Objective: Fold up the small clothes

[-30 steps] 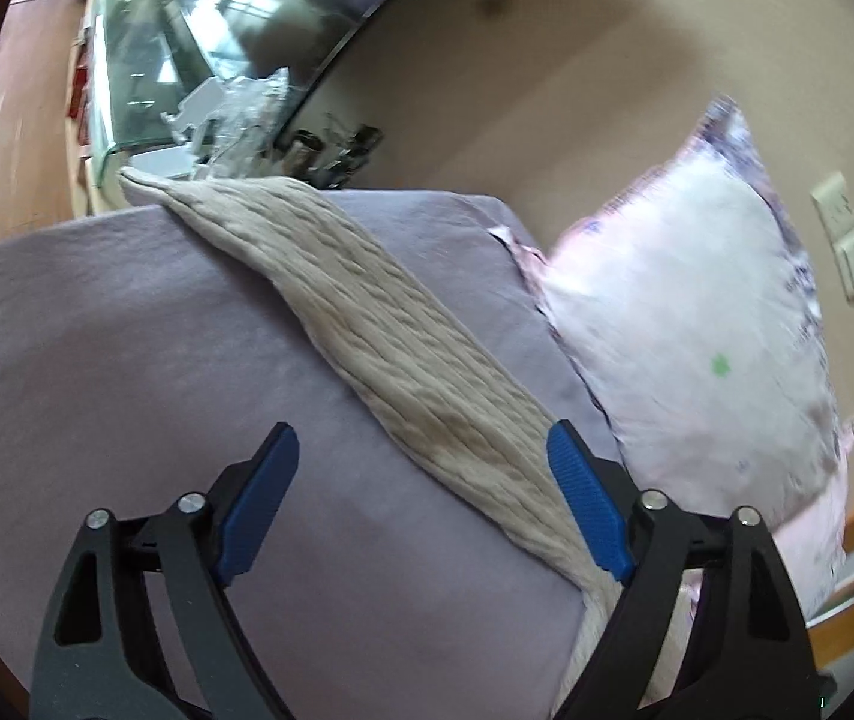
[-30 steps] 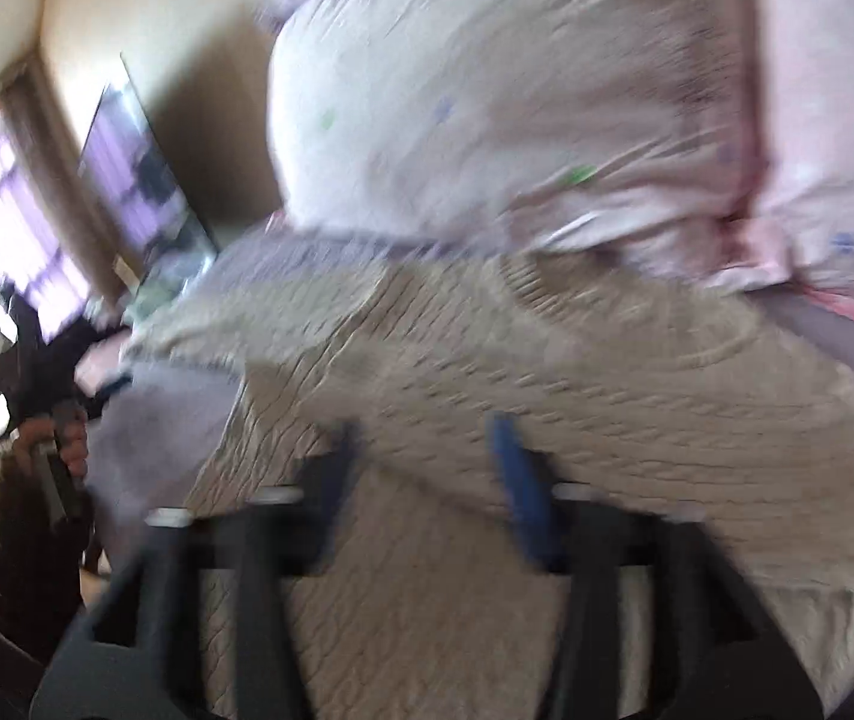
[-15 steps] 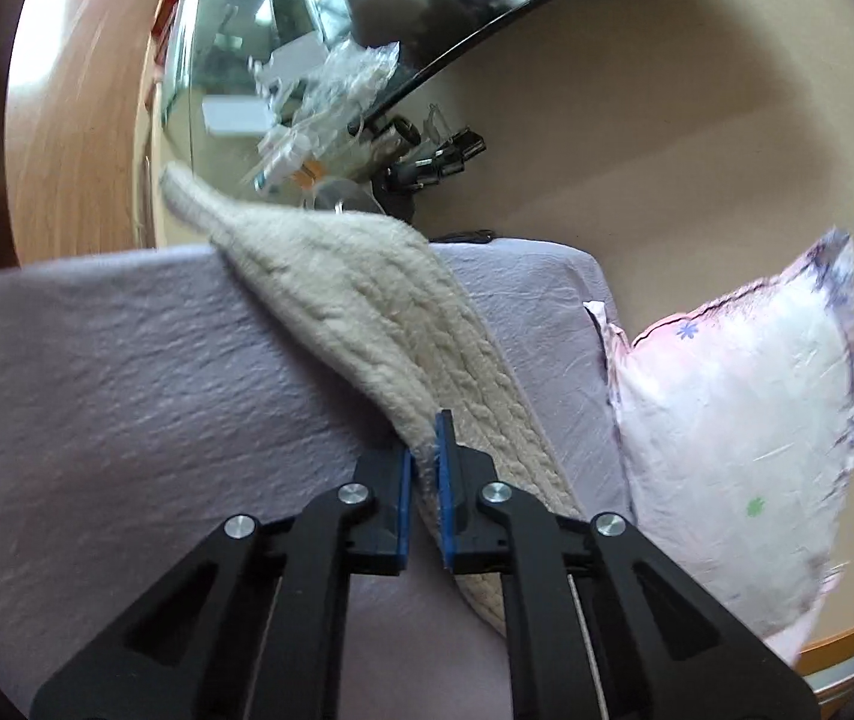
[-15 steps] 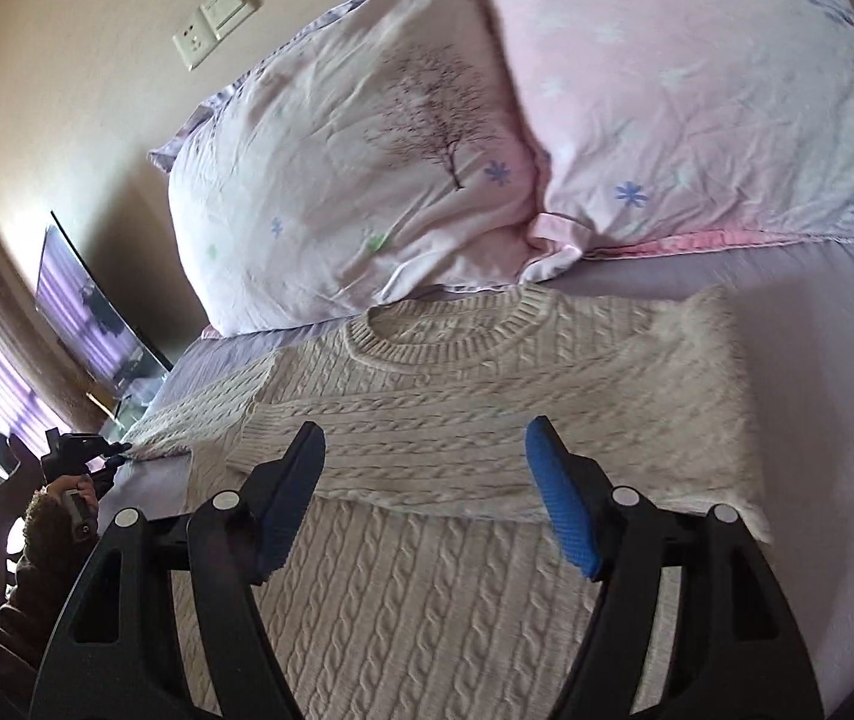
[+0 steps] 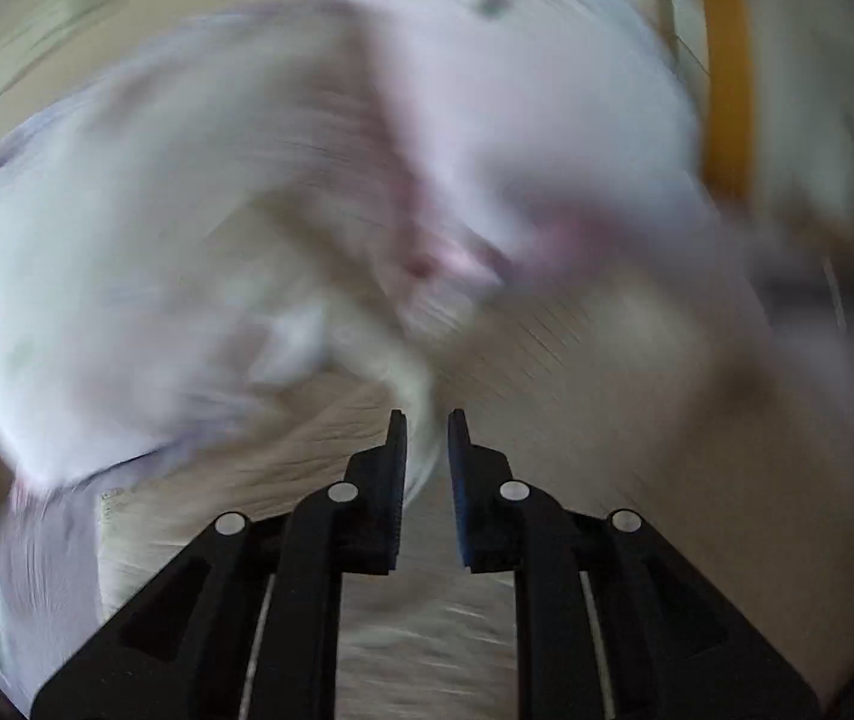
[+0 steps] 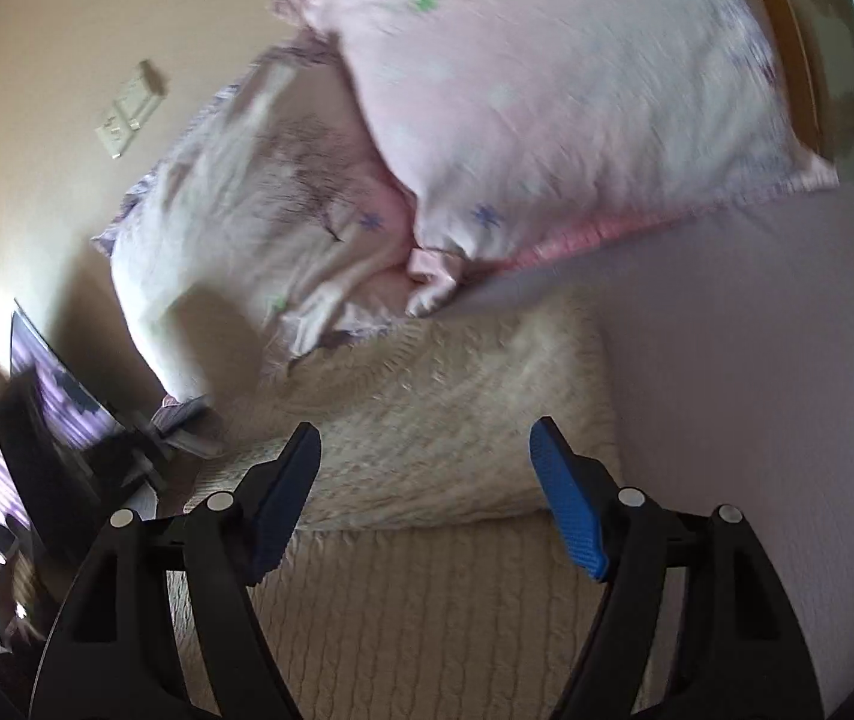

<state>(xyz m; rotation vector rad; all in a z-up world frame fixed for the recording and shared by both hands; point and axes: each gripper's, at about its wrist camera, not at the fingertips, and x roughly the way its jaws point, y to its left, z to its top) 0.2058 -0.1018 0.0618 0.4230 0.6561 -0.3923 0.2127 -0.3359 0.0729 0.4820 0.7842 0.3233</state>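
Observation:
A cream cable-knit sweater [image 6: 427,420] lies on the lilac bed sheet [image 6: 757,360], its right sleeve folded in over the body. My right gripper [image 6: 424,450] is open and empty just above the sweater's body. The left wrist view is badly blurred. My left gripper [image 5: 427,426] is nearly shut on a strip of cream knit, the sweater's left sleeve [image 5: 421,390], and holds it over the sweater body [image 5: 577,420]. The left gripper shows as a dark shape at the left of the right wrist view [image 6: 121,450].
Two pink and white pillows [image 6: 517,120] lean against the beige wall at the head of the bed, just beyond the sweater. A wall socket plate [image 6: 127,114] is above them. A dark screen [image 6: 49,396] stands at the far left.
My left gripper closed on the sleeve and has swung fast with it from the bed's left edge toward the sweater body and pillows. My right gripper stayed open and shifted slightly.

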